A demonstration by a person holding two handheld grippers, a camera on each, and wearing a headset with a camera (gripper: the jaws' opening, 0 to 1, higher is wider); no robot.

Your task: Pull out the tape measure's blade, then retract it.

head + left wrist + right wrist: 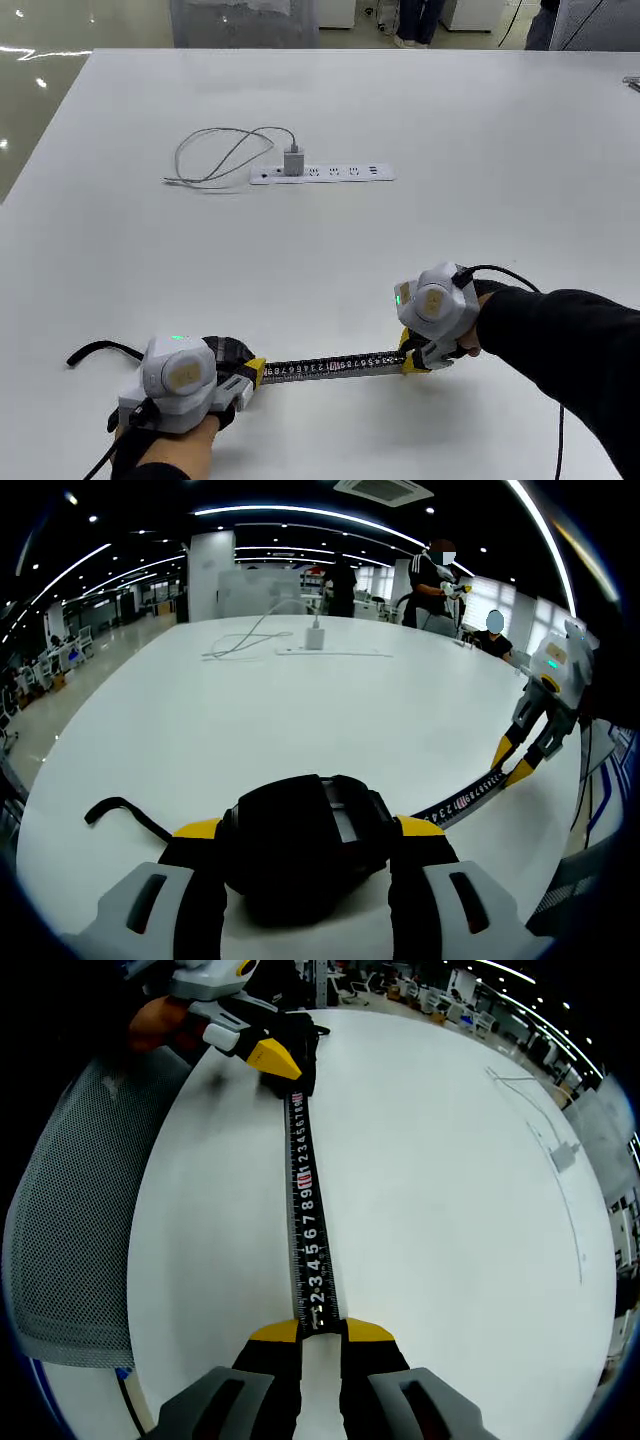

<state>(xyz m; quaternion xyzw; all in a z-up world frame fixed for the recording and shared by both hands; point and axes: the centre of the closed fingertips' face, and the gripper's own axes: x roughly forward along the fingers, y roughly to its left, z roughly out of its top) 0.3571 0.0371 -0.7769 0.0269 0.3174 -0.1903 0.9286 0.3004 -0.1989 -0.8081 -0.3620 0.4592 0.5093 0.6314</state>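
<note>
On the table (300, 250), left tongs (308, 827) tight around tape measure (300, 805); right tongs (320, 1332) pinching its blade (303, 1210).

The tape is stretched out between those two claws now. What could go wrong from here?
1. The right gripper pinches just the tip of the blade. If that thin hold slips, the blade would likely snap back toward the case.
2. The left gripper clamps the rounded black case from its sides. A harder pull might twist it loose or drag it across the table.
</note>
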